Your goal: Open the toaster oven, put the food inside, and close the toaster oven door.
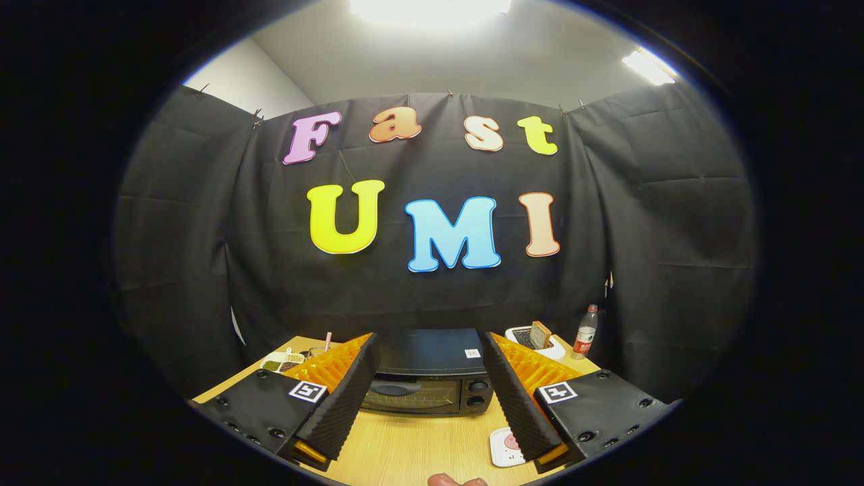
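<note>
Gripper (428,378) fingers stood spread, empty; toaster oven (426,378) sat door-shut at twelve o'clock on the table (412,445). Opening looked not yet begun; next move likely needs reaching its door handle.

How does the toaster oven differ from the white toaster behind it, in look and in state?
The toaster oven is black, wide and low, beyond the open gripper; the white toaster is smaller and stands farther back, beside a bottle. The toaster oven's door is closed, while the white toaster has a bread slice sticking up from it. Both stand on the wooden table.
</note>
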`<action>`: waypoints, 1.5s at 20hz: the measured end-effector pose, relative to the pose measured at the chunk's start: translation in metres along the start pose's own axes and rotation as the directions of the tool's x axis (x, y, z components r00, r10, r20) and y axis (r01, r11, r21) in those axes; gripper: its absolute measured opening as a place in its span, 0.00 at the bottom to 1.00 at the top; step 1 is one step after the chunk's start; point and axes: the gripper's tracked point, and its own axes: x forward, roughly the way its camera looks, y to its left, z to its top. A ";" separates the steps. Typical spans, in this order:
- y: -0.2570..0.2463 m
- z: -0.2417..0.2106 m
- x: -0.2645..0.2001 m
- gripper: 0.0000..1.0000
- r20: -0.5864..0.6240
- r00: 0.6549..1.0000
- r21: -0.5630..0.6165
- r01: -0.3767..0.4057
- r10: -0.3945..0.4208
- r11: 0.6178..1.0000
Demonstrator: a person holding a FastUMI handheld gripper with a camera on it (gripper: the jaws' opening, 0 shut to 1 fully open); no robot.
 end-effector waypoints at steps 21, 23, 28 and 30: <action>0.003 -0.020 0.015 0.98 -0.084 0.996 0.012 0.034 -0.033 0.999; 0.011 -0.023 0.028 0.98 -0.090 0.996 0.009 0.027 -0.026 1.000; 0.046 -0.033 0.067 0.98 -0.116 0.992 0.002 -0.045 0.045 0.999; 0.054 -0.037 0.083 0.98 -0.122 0.991 -0.016 -0.058 0.055 0.998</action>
